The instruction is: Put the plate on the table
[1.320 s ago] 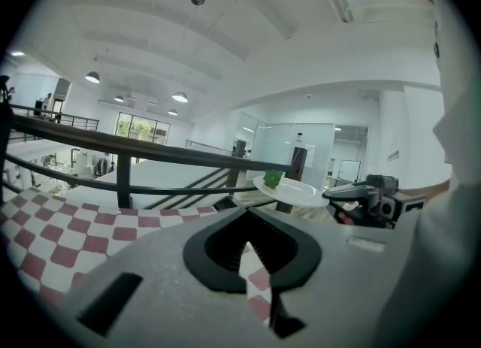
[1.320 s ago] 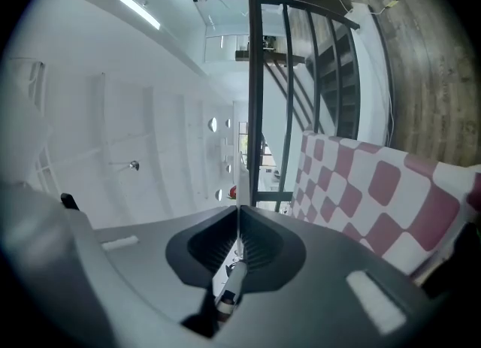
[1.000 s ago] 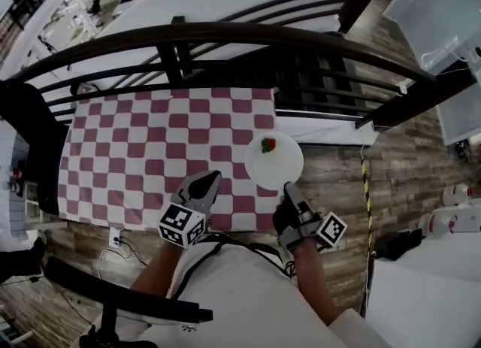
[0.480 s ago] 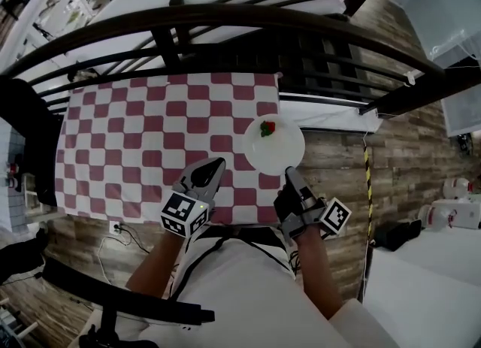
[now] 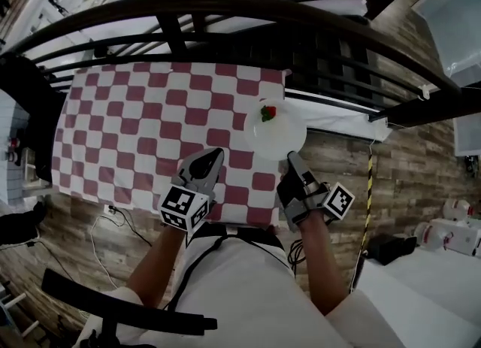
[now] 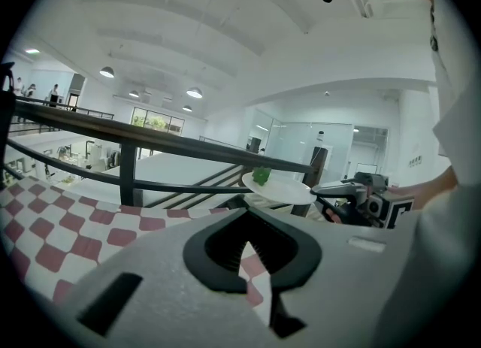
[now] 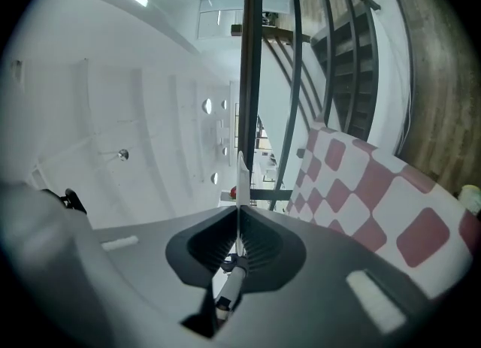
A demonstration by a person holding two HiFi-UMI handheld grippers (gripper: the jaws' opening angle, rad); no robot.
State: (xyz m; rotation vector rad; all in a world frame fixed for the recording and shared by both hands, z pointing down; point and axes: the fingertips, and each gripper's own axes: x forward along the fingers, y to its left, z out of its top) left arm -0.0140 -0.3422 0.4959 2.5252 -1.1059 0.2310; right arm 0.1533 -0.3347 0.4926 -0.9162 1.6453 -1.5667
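Note:
A white plate (image 5: 276,134) carrying a small red and green strawberry (image 5: 268,113) hangs over the right edge of the red-and-white checked table (image 5: 135,128). My right gripper (image 5: 291,158) is shut on the plate's near rim. In the right gripper view the plate (image 7: 240,177) shows edge-on between the closed jaws. My left gripper (image 5: 216,155) hovers over the table's near right part, shut and holding nothing. In the left gripper view the plate (image 6: 278,188) floats level to the right, with the right gripper (image 6: 353,189) behind it. Whether the plate touches the cloth I cannot tell.
A dark curved railing (image 5: 225,16) with upright bars runs just past the table's far edge. Wooden floor (image 5: 338,151) lies to the right of the table, with a yellow-black strip (image 5: 368,189) on it. A chair back (image 5: 128,309) sits behind me at lower left.
The right gripper has carried the plate a little forward and left, further over the table's right edge. The left gripper stays shut in about the same place.

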